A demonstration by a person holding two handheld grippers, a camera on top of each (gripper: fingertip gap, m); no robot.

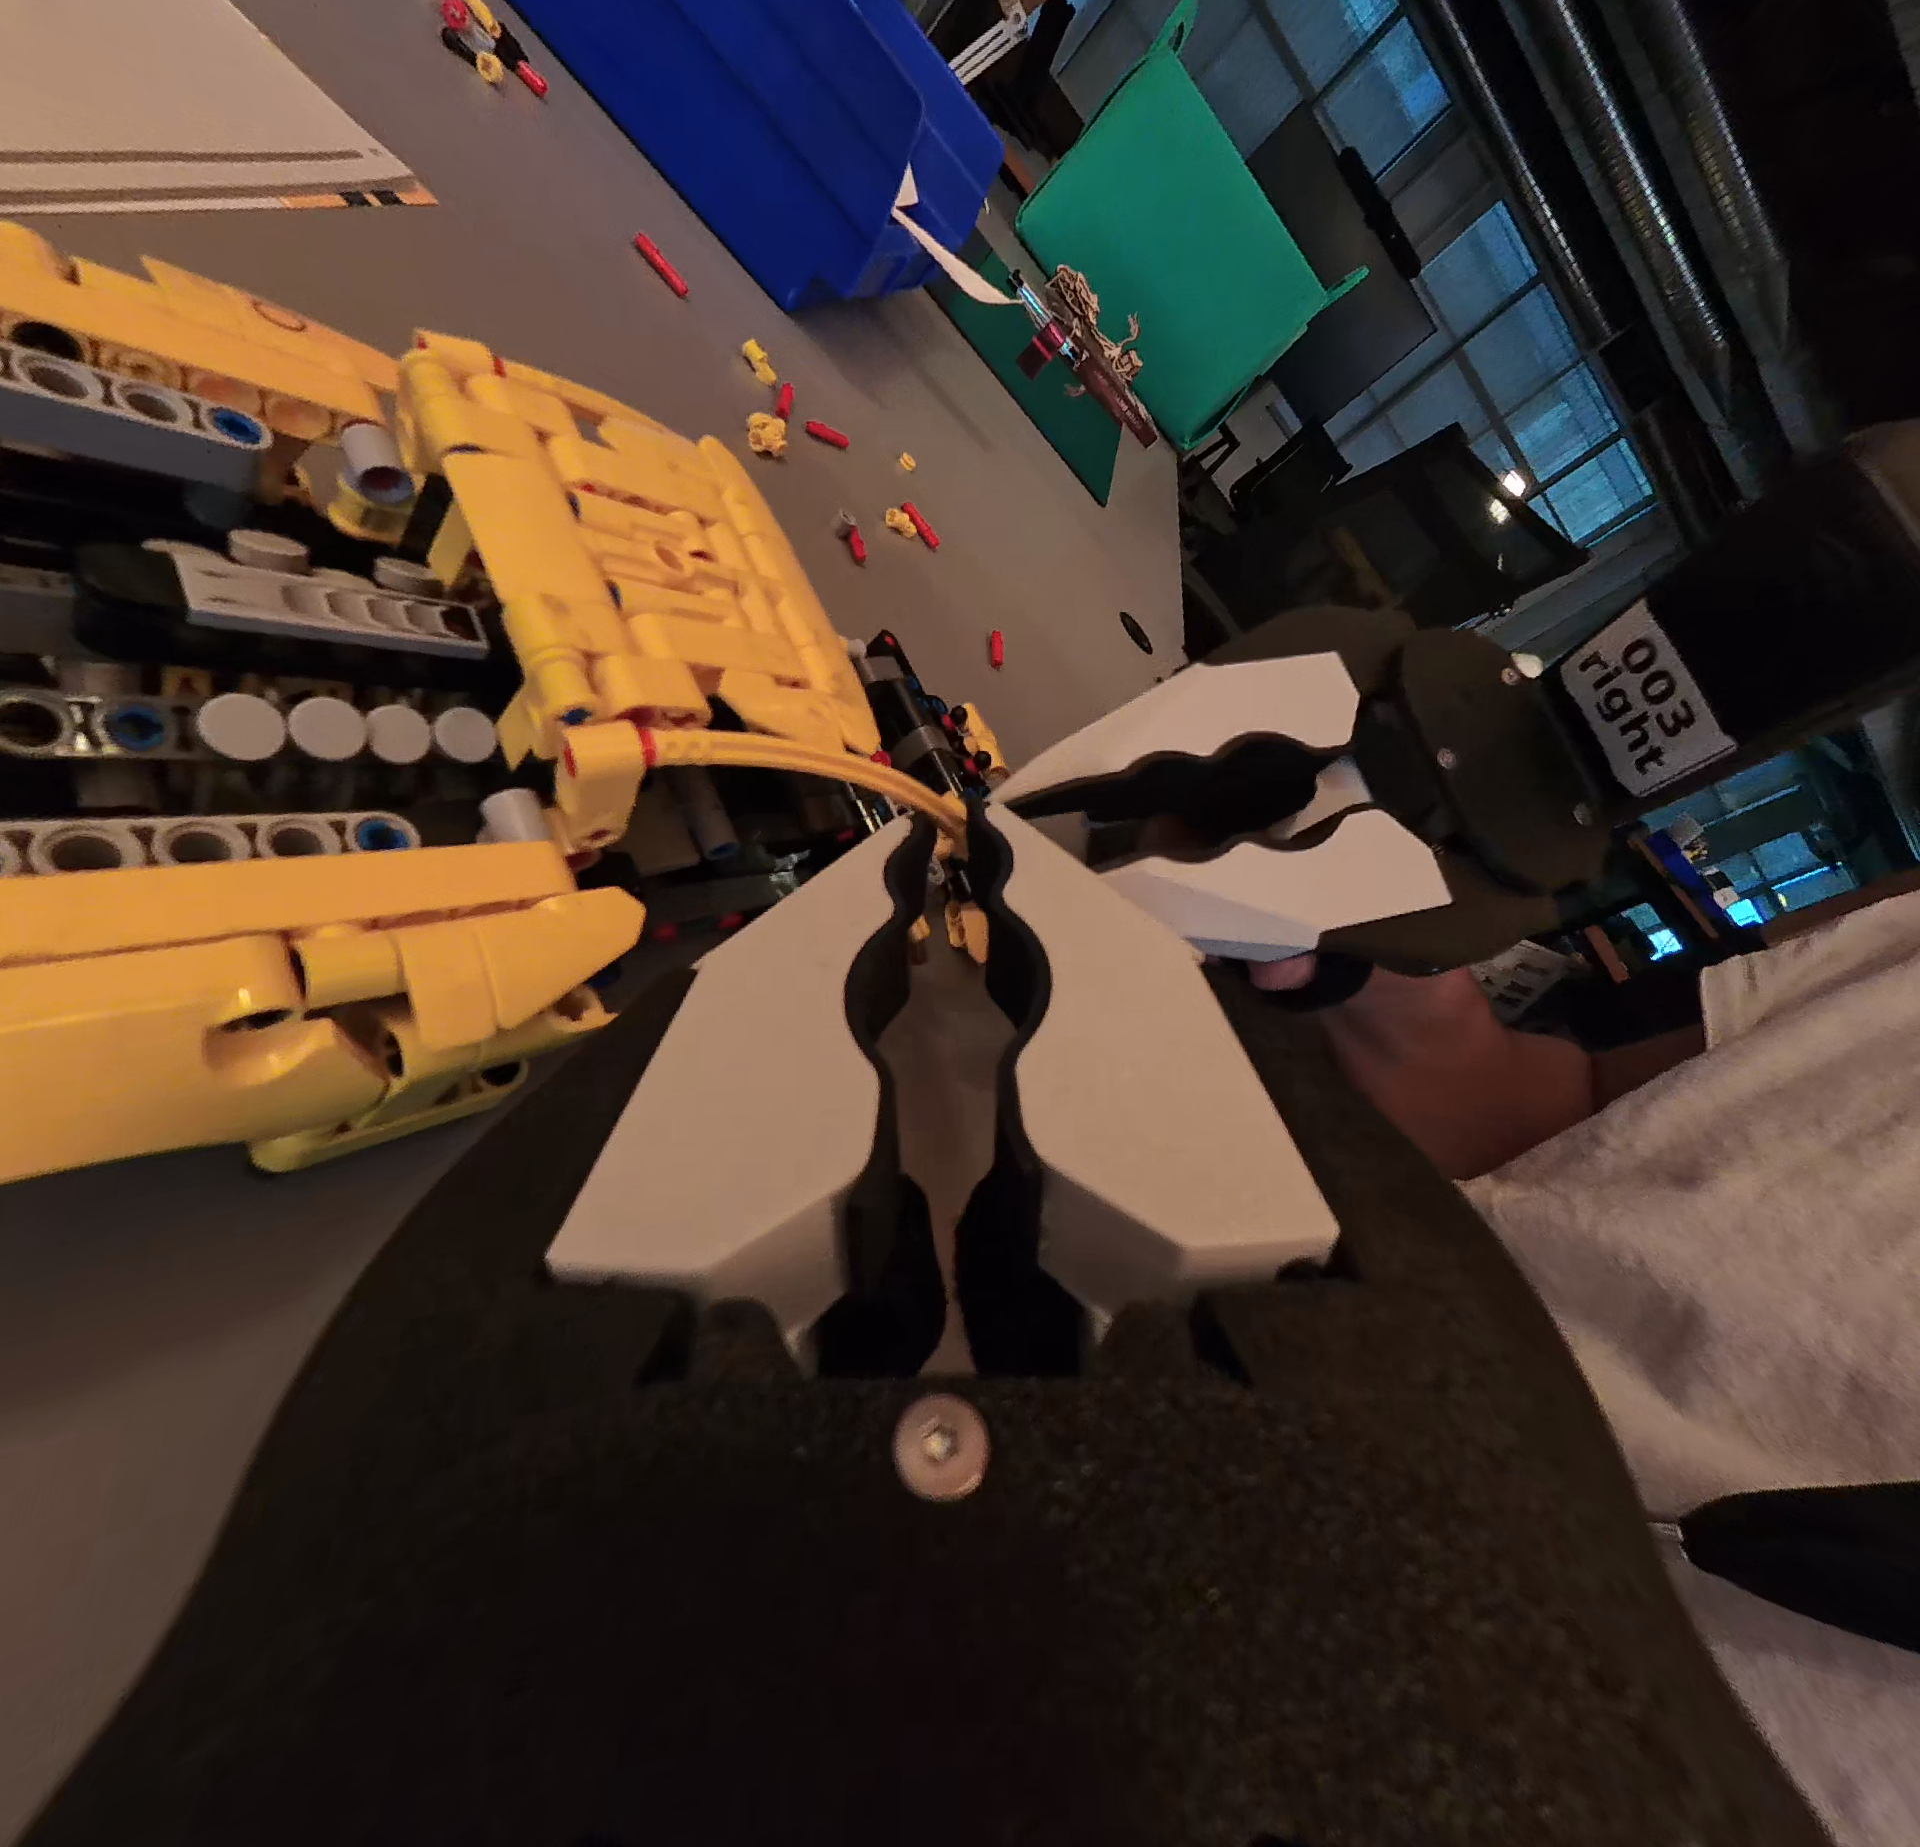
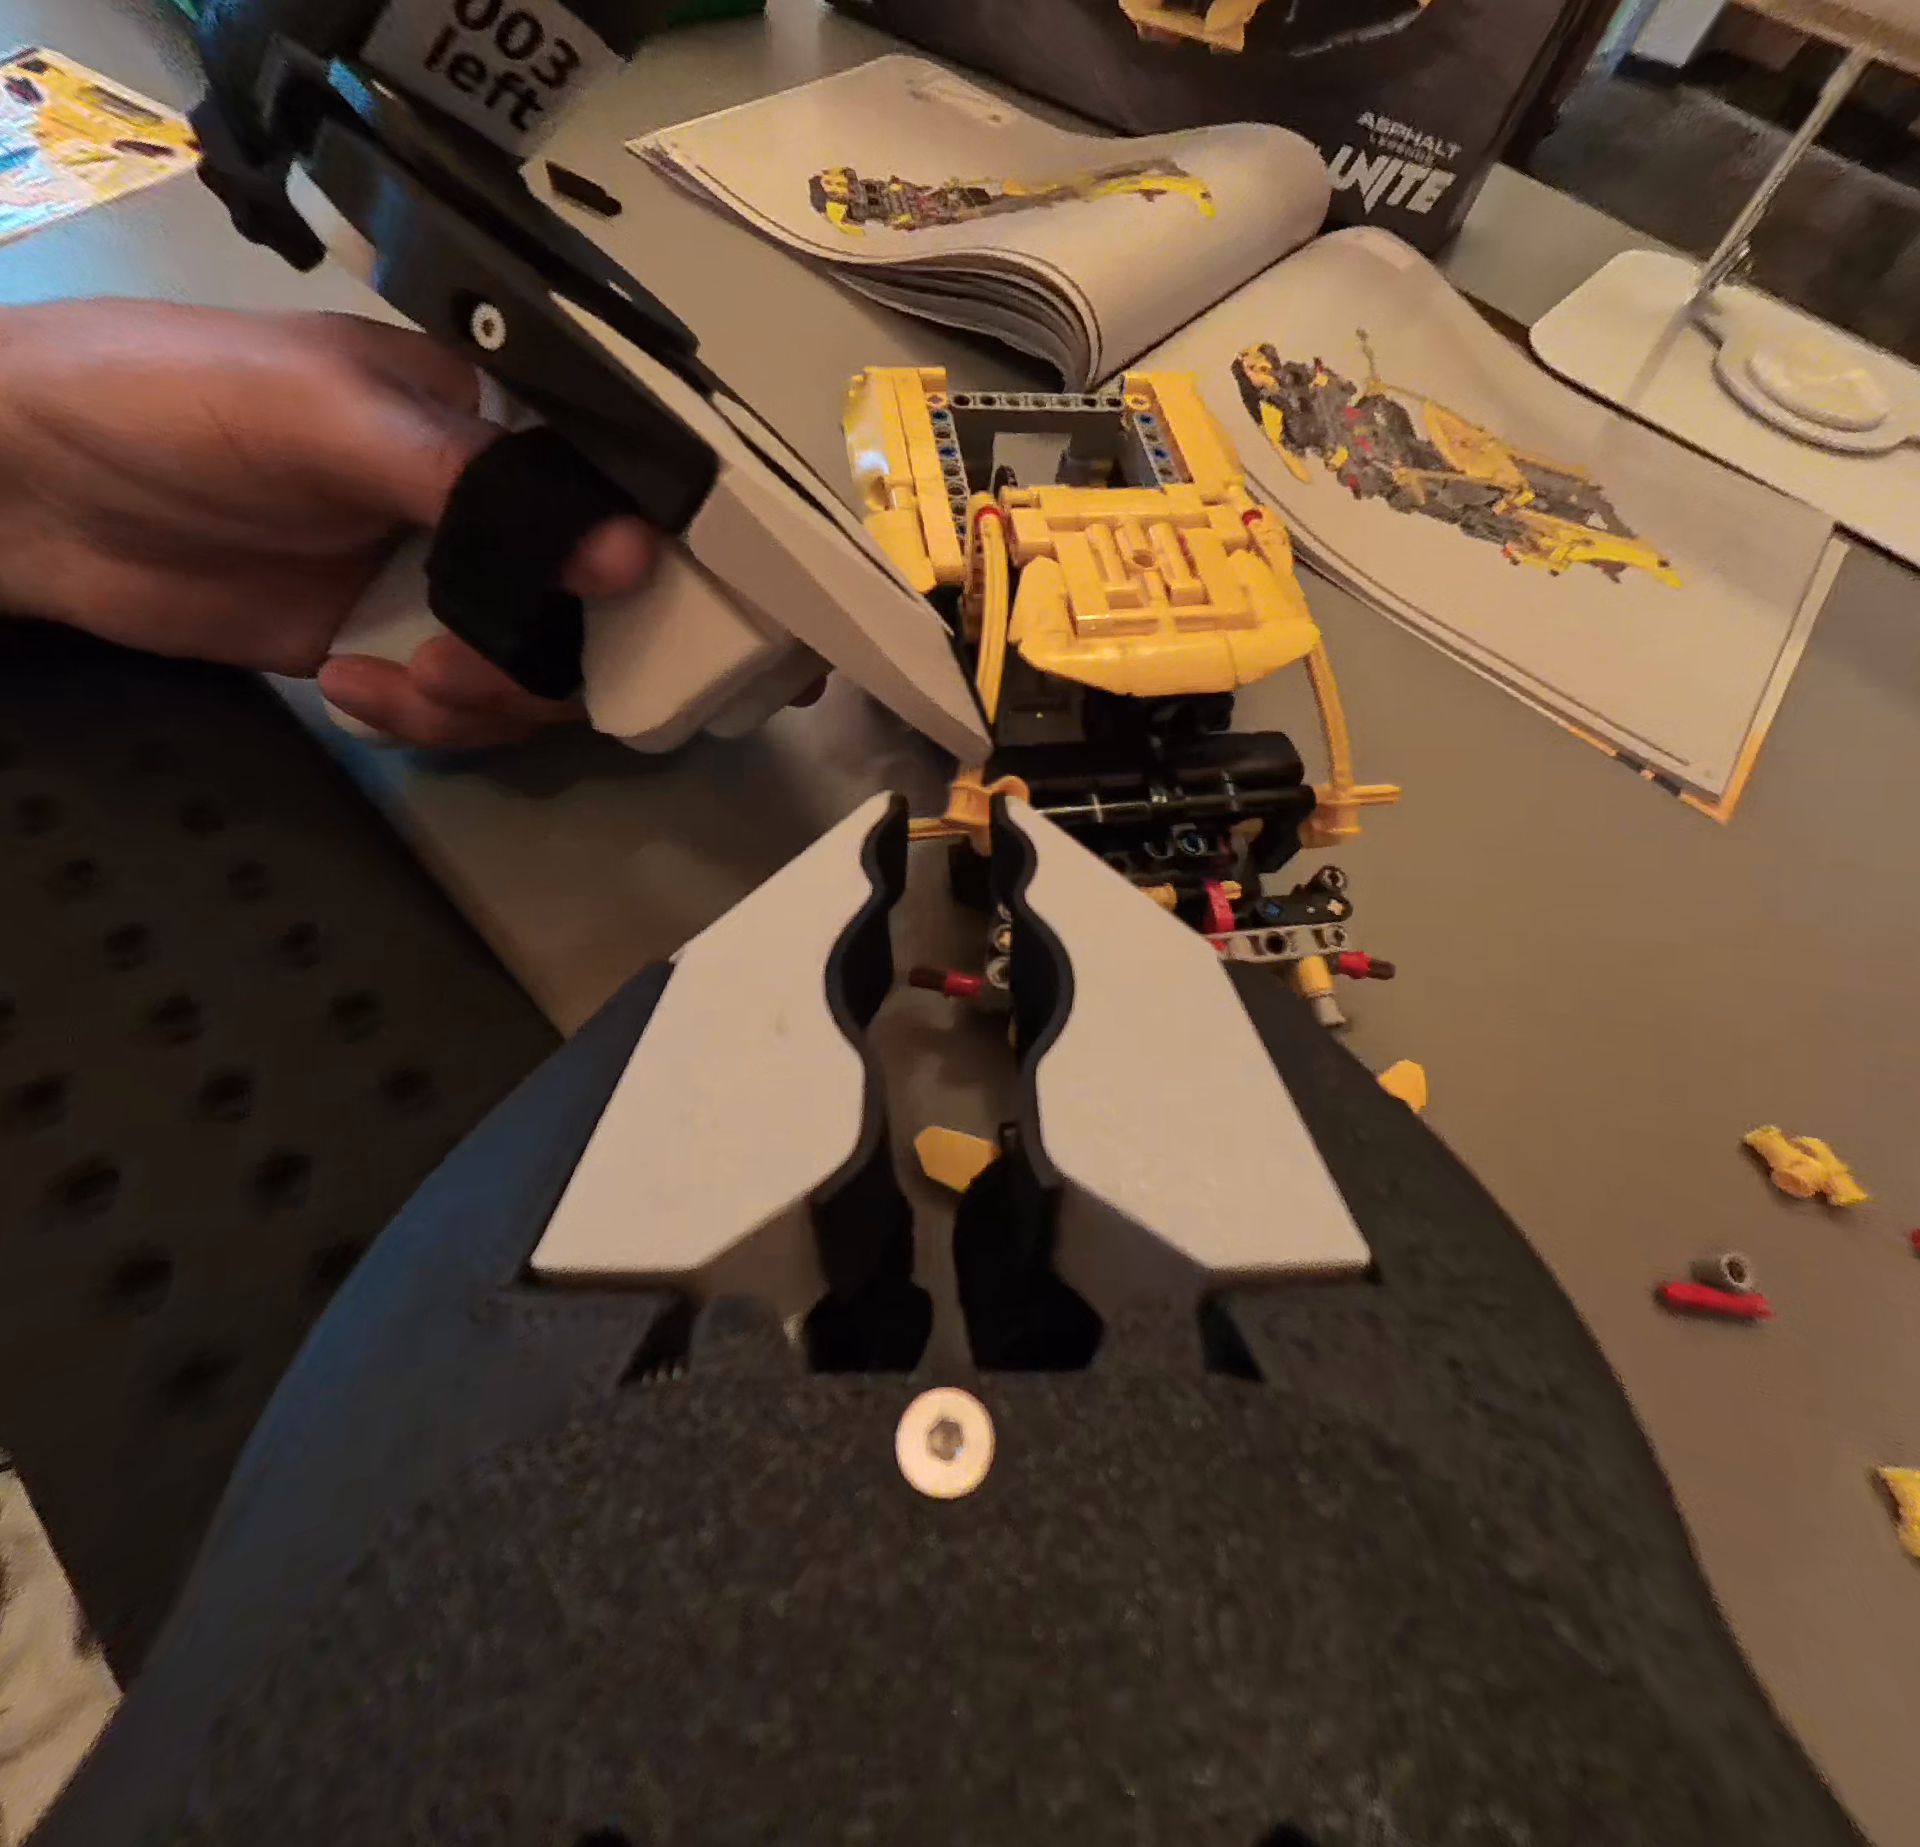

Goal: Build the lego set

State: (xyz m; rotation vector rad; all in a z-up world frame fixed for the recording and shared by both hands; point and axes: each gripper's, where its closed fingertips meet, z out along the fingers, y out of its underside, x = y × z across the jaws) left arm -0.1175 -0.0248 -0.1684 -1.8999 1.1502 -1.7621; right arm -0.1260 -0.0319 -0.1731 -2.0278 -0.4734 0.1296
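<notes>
Setting: grey worktable (image 2: 1558, 966) in what looks like a workshop, blue bins (image 1: 748, 114) up at 12 o'clock in the left wrist view, green board (image 1: 1164, 228) off toward 1 o'clock.

Left gripper: left gripper (image 1: 948, 852) is pinched nearly closed on the end of the yellow flex tube (image 1: 790, 753), right where it meets a small yellow connector (image 2: 977, 795). Looks like it's there to steady the tube end so it doesn't spring away.

Lego car: the half-built yellow car (image 2: 1132, 592) sits mid-table, roof panel up, nose pointing at the right wrist camera. Probably parked that way so both tools reach the front frame.

Right gripper: right gripper (image 2: 943, 831) comes in from 6 o'clock, jaws a little apart around that same connector. Can't tell whether it's actually squeezing it.

Instruction booklet: instruction booklet (image 2: 1507, 509) lies open at 2 o'clock from the car, handy for checking the step.

Loose parts: red and yellow pins (image 2: 1756, 1236) scattered at 4 o'clock, within easy reach.
</notes>
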